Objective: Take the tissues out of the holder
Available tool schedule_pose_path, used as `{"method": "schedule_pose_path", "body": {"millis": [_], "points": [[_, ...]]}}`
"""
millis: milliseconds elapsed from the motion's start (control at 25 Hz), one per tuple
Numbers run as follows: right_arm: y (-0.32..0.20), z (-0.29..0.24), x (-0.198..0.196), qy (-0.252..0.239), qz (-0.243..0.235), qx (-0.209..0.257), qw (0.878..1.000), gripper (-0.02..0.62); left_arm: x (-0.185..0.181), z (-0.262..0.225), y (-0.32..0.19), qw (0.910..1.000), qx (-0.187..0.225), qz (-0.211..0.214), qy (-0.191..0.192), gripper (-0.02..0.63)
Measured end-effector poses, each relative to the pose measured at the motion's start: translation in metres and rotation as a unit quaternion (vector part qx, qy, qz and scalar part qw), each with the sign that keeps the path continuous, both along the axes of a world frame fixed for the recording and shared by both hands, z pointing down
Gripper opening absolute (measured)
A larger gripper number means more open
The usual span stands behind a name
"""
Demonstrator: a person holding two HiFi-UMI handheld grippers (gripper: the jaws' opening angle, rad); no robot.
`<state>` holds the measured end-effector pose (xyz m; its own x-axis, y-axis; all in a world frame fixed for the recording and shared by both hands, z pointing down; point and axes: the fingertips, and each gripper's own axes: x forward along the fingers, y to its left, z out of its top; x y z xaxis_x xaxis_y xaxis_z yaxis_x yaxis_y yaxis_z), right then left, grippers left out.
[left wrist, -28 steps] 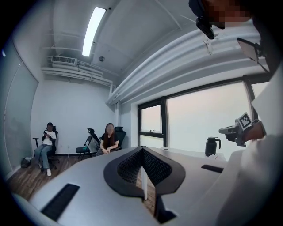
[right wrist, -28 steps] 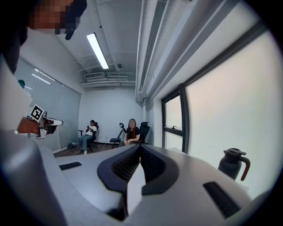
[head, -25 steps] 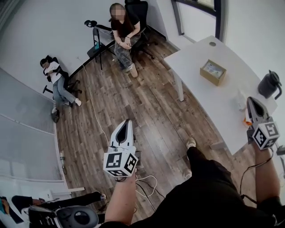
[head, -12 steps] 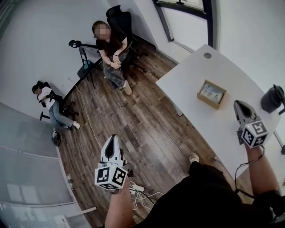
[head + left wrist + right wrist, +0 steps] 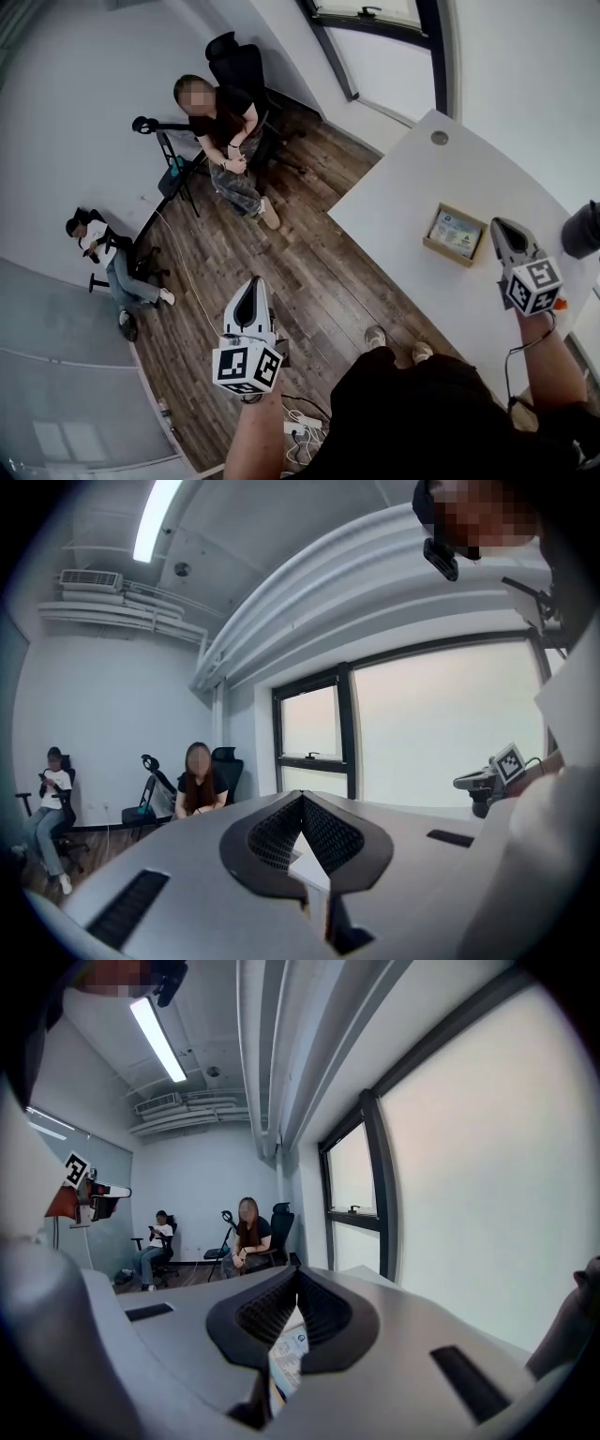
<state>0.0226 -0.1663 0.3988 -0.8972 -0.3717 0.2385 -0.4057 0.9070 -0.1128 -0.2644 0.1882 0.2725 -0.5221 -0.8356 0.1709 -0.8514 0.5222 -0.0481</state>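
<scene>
**Head view.** The tissue holder is a shallow wooden box with its open side up and a printed pack showing inside. It lies flat on the white table, toward the right part of it. The box is close to square. Its slightly longer side runs across the picture and dips a little toward the right.

The right gripper hangs over the table just beside the holder's right edge, with its tips pointing up the picture. Whether it touches the box cannot be told. A dark jug stands at the picture's right edge.

The left gripper is well apart from the holder, off the table and over the wood floor. It points toward a seated person. A second person sits by the wall at the left.

**Left gripper view.** The jaws meet at the tips with nothing between them. Only a patch of white table shows through the opening behind the tips. Ahead are the window and both seated people, and the right gripper shows at the far right.

**Right gripper view.** The jaws are closed tip to tip and empty. Through the opening behind the tips a white-and-blue printed surface shows below — it cannot be told for sure whether this is the holder's pack. The left gripper shows at the far left, and the window frame runs up the middle.
</scene>
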Motion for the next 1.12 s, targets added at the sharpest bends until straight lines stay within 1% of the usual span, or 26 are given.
{"method": "schedule_pose_path", "body": {"millis": [120,200,240,320,400,560,640,720,800,840,920,1000,1120], "points": [[-0.005,0.004,-0.012,0.010,0.006,0.010,1.000,0.002,-0.024,0.010,-0.037,0.9995,-0.002,0.030,0.000,0.003],[-0.012,0.012,-0.017,0.019,0.026,0.006,0.999,0.002,-0.041,0.017,-0.071,0.9983,0.000,0.057,-0.004,0.003],[-0.015,0.016,-0.015,0.023,0.043,0.001,0.999,0.002,-0.048,0.022,-0.093,0.9969,0.001,0.079,-0.003,0.003],[-0.015,0.023,-0.008,0.033,0.076,-0.009,0.997,0.002,-0.058,0.035,-0.138,0.9918,-0.001,0.128,0.002,0.003],[-0.011,0.026,-0.005,0.044,0.102,-0.014,0.994,0.002,-0.066,0.045,-0.178,0.9848,-0.007,0.174,0.007,0.003],[-0.016,0.031,-0.018,0.063,0.141,-0.016,0.988,0.002,-0.082,0.050,-0.248,0.9694,-0.006,0.245,0.013,0.003],[-0.014,0.035,-0.020,0.068,0.171,-0.026,0.983,0.002,-0.081,0.054,-0.279,0.9566,-0.008,0.291,0.013,0.003],[-0.007,0.037,-0.020,0.074,0.207,-0.035,0.975,0.002,-0.076,0.060,-0.307,0.9391,-0.012,0.343,0.015,0.003],[-0.002,0.039,-0.023,0.081,0.236,-0.040,0.967,0.002,-0.072,0.067,-0.330,0.9228,-0.013,0.385,0.018,0.003],[-0.001,0.040,-0.024,0.090,0.249,-0.041,0.963,0.002,-0.070,0.071,-0.340,0.9156,-0.014,0.401,0.019,0.003],[0.003,0.044,-0.027,0.126,0.274,-0.037,0.953,0.002,-0.065,0.079,-0.357,0.9024,-0.016,0.430,0.025,0.003],[0.006,0.051,-0.033,0.163,0.283,-0.037,0.944,0.002,-0.059,0.084,-0.376,0.8913,-0.013,0.452,0.032,0.003],[0.008,0.056,-0.045,0.165,0.277,-0.060,0.945,0.002,-0.046,0.090,-0.396,0.8770,-0.014,0.478,0.042,0.003]]}}
